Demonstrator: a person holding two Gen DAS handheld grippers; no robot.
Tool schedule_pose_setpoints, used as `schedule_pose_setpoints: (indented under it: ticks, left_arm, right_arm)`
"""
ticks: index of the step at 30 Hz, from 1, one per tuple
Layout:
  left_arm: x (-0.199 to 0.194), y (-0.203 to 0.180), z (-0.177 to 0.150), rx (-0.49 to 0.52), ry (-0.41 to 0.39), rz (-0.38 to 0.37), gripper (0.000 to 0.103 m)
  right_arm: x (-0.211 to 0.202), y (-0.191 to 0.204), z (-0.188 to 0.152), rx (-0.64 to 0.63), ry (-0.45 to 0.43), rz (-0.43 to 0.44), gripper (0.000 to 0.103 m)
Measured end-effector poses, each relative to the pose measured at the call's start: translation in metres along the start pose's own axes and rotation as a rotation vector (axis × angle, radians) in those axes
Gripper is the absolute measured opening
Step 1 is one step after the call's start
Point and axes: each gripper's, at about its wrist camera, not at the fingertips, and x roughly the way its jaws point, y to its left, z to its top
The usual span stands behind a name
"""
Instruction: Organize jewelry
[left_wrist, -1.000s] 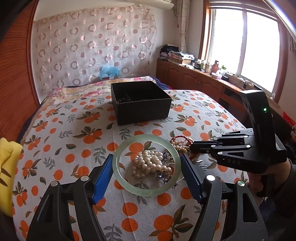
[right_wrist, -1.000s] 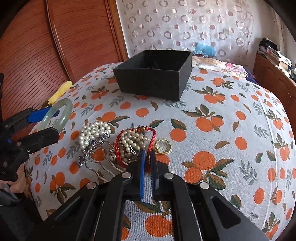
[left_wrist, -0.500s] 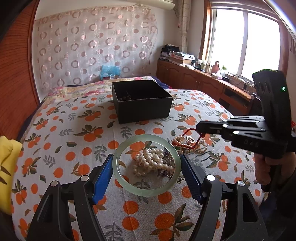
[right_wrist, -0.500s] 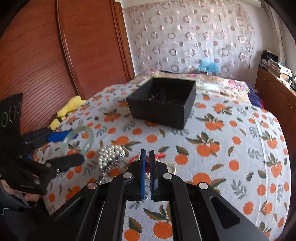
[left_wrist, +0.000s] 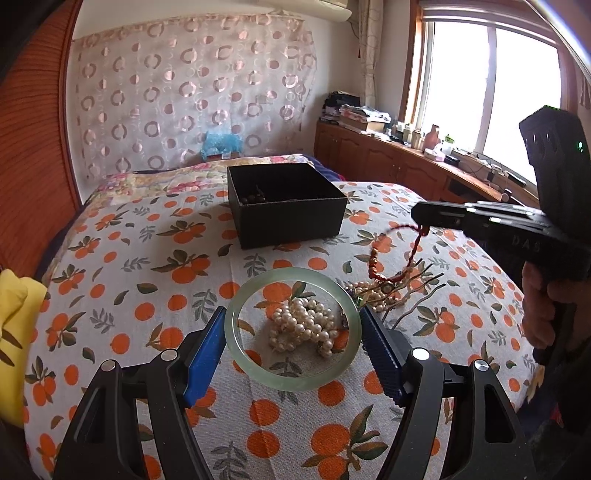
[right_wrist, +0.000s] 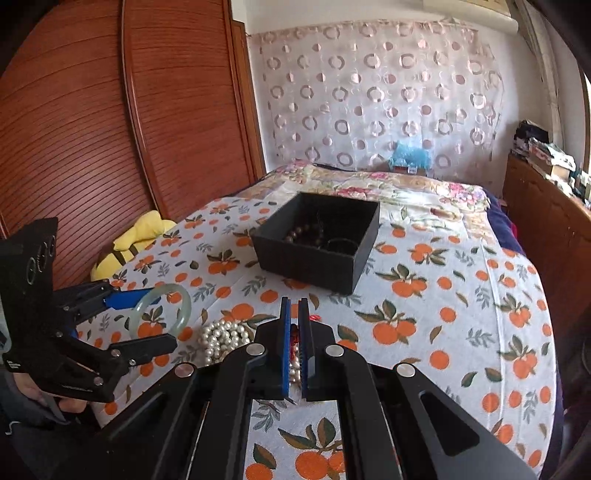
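My left gripper (left_wrist: 292, 314) is shut on a pale green jade bangle (left_wrist: 295, 384), its blue pads pressing both sides, just above the orange-print bedspread (left_wrist: 110, 258). A heap of pearls (left_wrist: 303, 325) lies on the cloth beneath the ring. To the right and higher, my right gripper (left_wrist: 421, 218) is shut on a red cord bracelet (left_wrist: 413, 251), which dangles down to the jewelry pile. In the right wrist view the cord (right_wrist: 294, 332) shows between the closed pads of that gripper (right_wrist: 294, 306). The open black box (right_wrist: 314, 262) stands farther back, with a dark bead bracelet (right_wrist: 304, 234) inside.
Thin metal hairpins (left_wrist: 421, 291) and small beads lie tangled right of the pearls. A yellow plush toy (right_wrist: 129, 240) sits at the bed's left edge by the wooden wardrobe (right_wrist: 74, 129). A wooden cabinet (left_wrist: 369, 158) runs under the window on the right.
My right gripper has risen with the red cord bracelet, pulling it up off the pile. The left gripper and its bangle have stayed where they were.
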Motion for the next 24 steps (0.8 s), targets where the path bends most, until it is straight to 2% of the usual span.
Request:
schedule_pose_setpoints:
  ticks: [13,24]
  left_arm:
    - [-0.004,0.002,0.0,-0.007,-0.011,0.003,0.069]
    - [-0.009,0.008,0.001,-0.023,-0.029,0.012,0.069]
  right_arm:
    - [-0.02,0.012,0.027,-0.065,-0.056,-0.009,0.004]
    - [-0.033,0.046,0.06,-0.169,-0.097,0.008,0.003]
